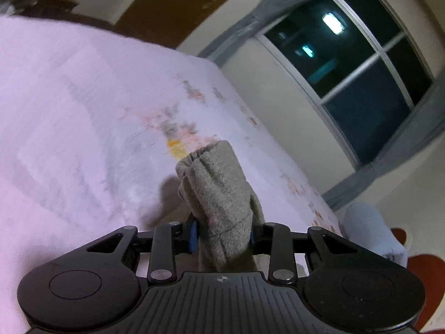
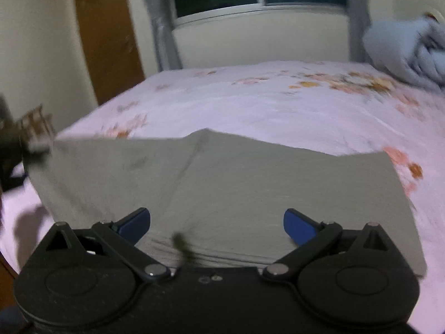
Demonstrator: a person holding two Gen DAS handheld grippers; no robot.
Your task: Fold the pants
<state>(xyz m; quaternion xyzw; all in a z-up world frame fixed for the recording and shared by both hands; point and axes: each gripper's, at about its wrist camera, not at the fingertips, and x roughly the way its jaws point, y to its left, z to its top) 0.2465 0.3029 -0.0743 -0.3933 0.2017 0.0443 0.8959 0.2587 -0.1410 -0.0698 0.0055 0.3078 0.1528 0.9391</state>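
Left tool [image 1: 224, 236] clamps a bunched fold of the grey pants [image 1: 219, 194], raised over the bed [image 1: 83, 111]; right tool [image 2: 217, 222] spread wide, gripping nothing, poised above the pants [image 2: 222, 183] lying flat on the bed's [image 2: 278, 105] near side.

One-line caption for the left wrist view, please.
Left gripper shut on a bunched end of the grey pants, held above the floral bedsheet, with a dark window behind.

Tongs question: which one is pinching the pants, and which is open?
The left tongs pinch the grey pants. The right tongs gape wide, holding nothing.
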